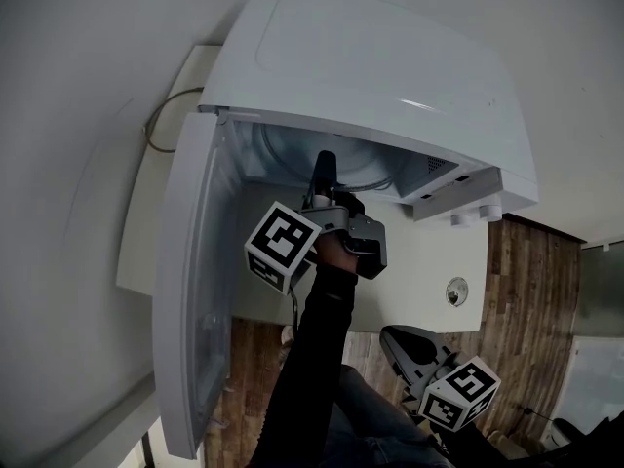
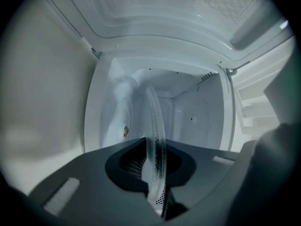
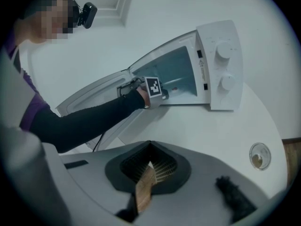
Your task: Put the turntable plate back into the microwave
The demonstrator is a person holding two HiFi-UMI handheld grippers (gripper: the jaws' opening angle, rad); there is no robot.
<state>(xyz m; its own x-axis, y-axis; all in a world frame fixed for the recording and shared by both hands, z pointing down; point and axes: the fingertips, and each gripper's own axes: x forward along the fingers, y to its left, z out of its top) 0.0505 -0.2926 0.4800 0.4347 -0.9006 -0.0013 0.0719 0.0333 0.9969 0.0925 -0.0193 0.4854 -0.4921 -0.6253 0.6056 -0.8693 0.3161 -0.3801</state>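
Note:
The white microwave [image 1: 390, 76] stands on a white table with its door [image 1: 195, 291] swung wide open to the left. My left gripper [image 1: 325, 164] reaches into the cavity mouth. It is shut on the clear glass turntable plate [image 2: 155, 121], which I see edge-on between its jaws [image 2: 154, 149], reaching into the white cavity [image 2: 188, 117]. The right gripper view shows the left gripper's marker cube [image 3: 153, 86] at the microwave opening [image 3: 181, 72]. My right gripper [image 1: 395, 339] hangs low at the right, away from the microwave, shut with nothing in it [image 3: 149, 166].
A small round dish [image 1: 456, 291] lies on the white table [image 1: 419, 271] near its right edge, also in the right gripper view [image 3: 259, 155]. Wooden floor [image 1: 531, 291] lies beyond the table. A cable [image 1: 161, 125] loops behind the microwave. The control knobs [image 3: 223, 65] face right.

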